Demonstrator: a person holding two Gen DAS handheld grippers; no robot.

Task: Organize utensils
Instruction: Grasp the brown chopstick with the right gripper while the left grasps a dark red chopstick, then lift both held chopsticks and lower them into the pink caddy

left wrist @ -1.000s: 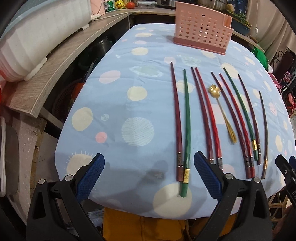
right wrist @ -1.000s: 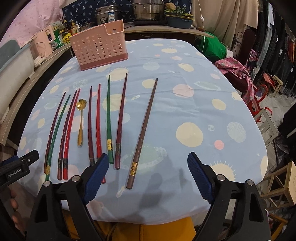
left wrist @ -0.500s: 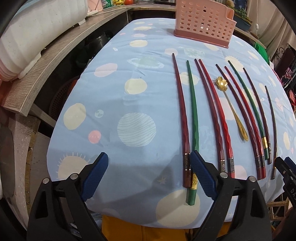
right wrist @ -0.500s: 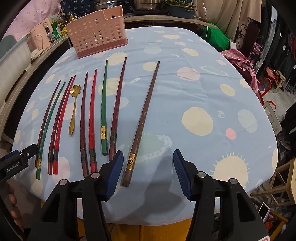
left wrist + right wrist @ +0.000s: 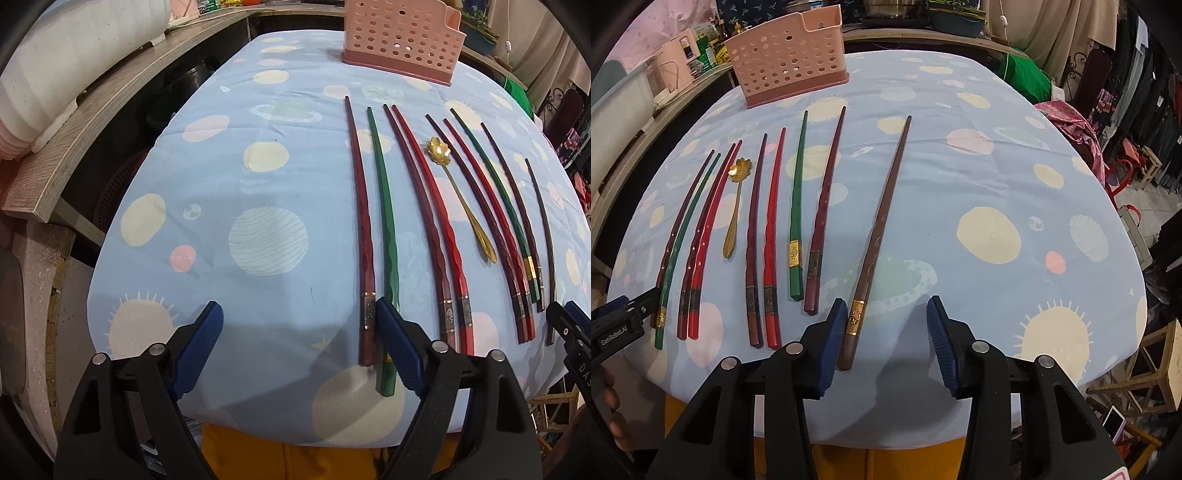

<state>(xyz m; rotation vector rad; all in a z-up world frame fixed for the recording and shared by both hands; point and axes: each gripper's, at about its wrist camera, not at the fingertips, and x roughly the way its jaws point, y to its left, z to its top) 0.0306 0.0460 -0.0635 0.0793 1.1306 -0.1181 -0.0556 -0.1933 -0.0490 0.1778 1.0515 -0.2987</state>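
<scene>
Right tongs (image 5: pixel 886 325) astride brown chopstick (image 5: pixel 881 229)

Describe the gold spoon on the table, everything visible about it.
The gold spoon is small and looks like shiny metal, with a flower-shaped, scalloped bowl and a slim handle that widens into a leaf-like end. It lies flat on the blue spotted tablecloth, bowl toward the pink basket, handle toward the near edge. It sits in the gap between two pairs of red chopsticks, and neither hand-held gripper touches it.
</scene>
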